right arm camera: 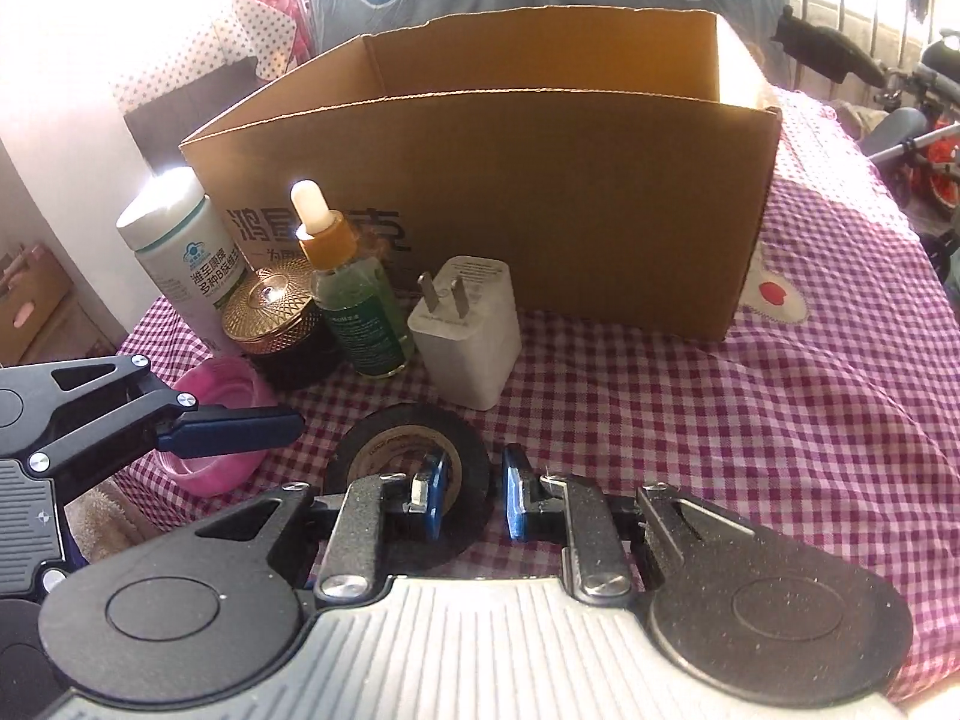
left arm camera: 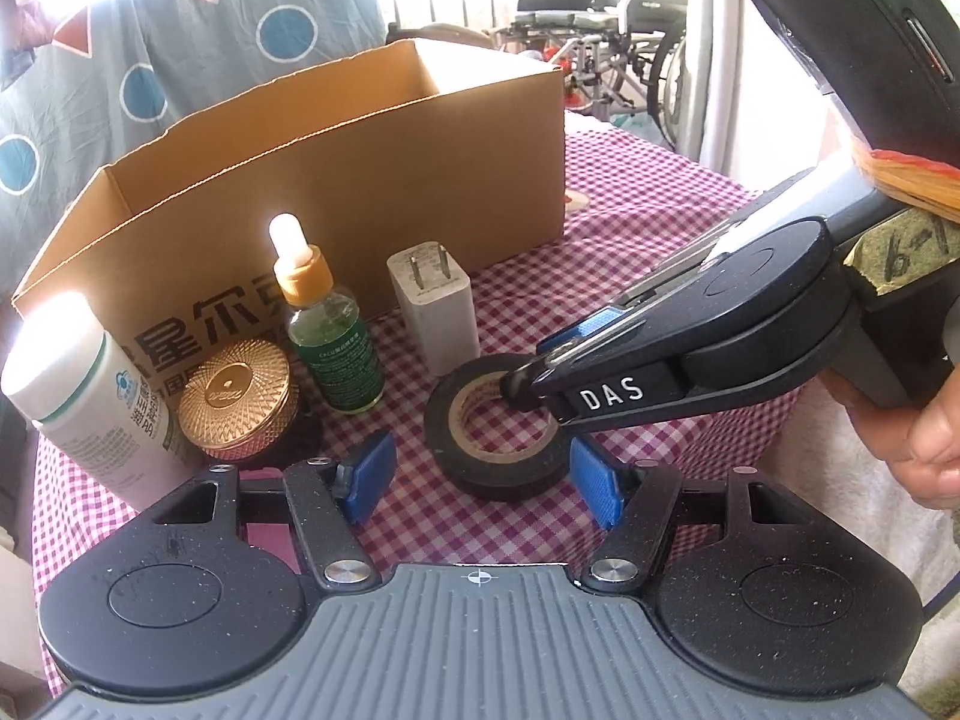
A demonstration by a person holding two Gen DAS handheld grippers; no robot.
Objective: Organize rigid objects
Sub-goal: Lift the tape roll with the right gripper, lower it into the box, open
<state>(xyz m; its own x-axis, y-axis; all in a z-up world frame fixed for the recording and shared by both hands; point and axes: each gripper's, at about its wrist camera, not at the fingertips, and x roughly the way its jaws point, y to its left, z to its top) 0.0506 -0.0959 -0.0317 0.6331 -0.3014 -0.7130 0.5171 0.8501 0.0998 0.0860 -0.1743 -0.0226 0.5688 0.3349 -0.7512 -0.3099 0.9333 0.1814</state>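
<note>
Right hand-held gripper [right arm camera: 471, 495] pinching tape roll [right arm camera: 384, 444] wall.

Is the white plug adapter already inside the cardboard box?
No, the white plug adapter stands on the checked cloth in front of the cardboard box.

"DAS" on right tongs [left arm camera: 528, 381], "6-1" tape [left arm camera: 906, 255]

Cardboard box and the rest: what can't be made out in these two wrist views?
- Cardboard box floor: both views, hidden by its near wall.
- White bottle cap: left wrist view, washed out by glare.
- Pink dish: right wrist view, partly behind the left gripper's finger.
- Tape roll near side: right wrist view, covered by the right gripper, shut on its wall.
</note>
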